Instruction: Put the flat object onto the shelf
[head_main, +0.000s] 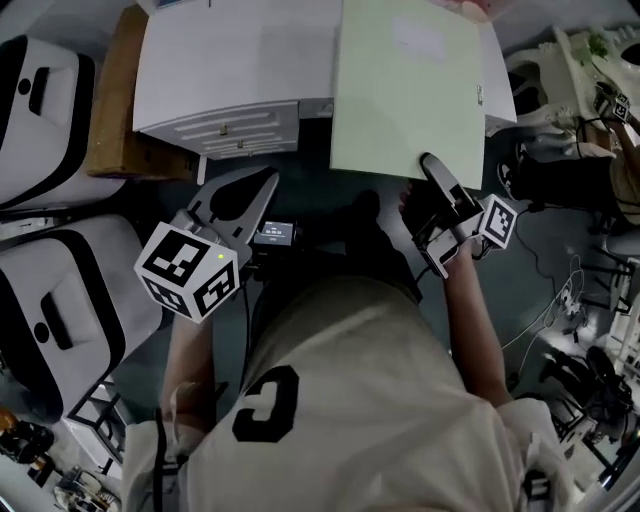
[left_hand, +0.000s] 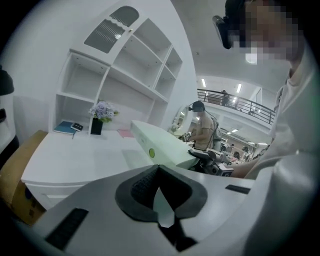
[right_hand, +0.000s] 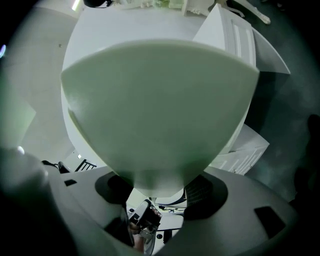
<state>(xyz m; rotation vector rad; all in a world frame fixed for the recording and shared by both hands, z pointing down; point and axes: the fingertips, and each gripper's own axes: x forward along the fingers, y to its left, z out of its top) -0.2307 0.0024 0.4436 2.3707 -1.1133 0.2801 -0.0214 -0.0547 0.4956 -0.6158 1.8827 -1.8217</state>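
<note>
The right gripper (head_main: 432, 170) clamps a smooth, pale-green flat rectangular board (head_main: 410, 100). The board's white label (head_main: 418, 38) is unreadable. The left gripper (head_main: 268, 182) is closed on nothing.

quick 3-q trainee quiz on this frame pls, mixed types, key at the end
1. True or false: the left gripper holds the flat green box.
2. Where is the box? A) lying on a shelf B) clamped in the right gripper, over the white desk C) on the floor
3. Fill in: near the blue book on the desk stands a dark vase of ___.
Key: 1 false; 2 B; 3 flowers.
</note>
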